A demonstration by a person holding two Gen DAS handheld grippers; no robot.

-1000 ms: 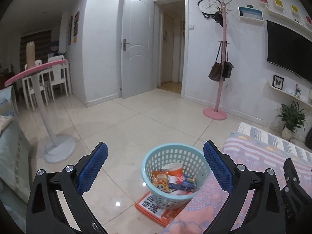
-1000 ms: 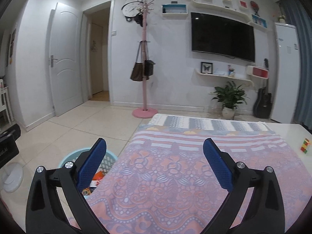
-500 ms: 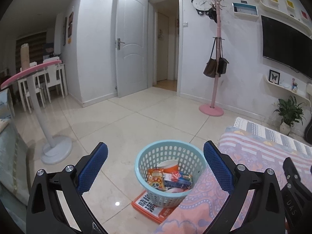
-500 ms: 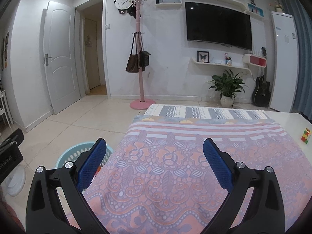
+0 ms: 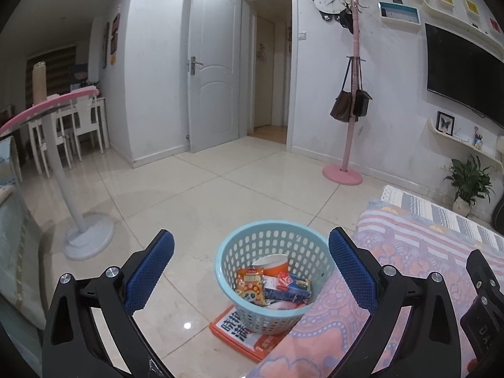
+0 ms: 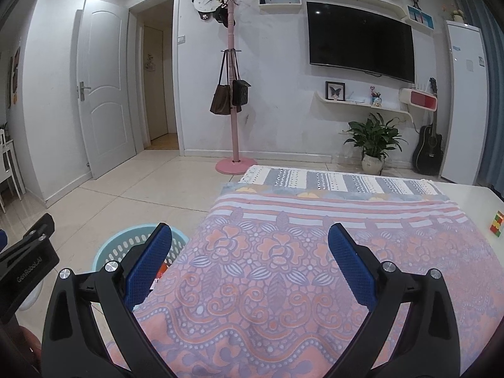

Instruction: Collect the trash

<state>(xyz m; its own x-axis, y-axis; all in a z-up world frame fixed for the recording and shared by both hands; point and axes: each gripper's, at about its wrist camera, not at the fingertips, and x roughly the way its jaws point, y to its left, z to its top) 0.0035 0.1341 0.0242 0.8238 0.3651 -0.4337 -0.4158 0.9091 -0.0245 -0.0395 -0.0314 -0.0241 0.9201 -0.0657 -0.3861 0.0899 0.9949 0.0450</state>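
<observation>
A light blue plastic basket [image 5: 249, 245] stands on the floor beside the table, holding snack wrappers [image 5: 250, 288], small boxes and an orange cup [image 5: 272, 263]. It rests on an orange booklet [image 5: 234, 330]. My left gripper [image 5: 250, 266] hangs above the basket, open and empty. In the right wrist view the basket [image 6: 126, 247] shows at the lower left, partly hidden by a finger. My right gripper [image 6: 250, 266] is open and empty over the pink patterned tablecloth [image 6: 283, 277].
A white floor stand with a pink top [image 5: 85, 236] is on the left. A pink coat rack [image 5: 345, 170] with bags stands by the far wall. A potted plant [image 6: 373, 145], a guitar [image 6: 428, 151] and a puzzle cube [image 6: 496, 223] are on the right.
Both views have drifted slightly, so the basket and room sit a little further left in frame. Both grippers stay open and empty.
</observation>
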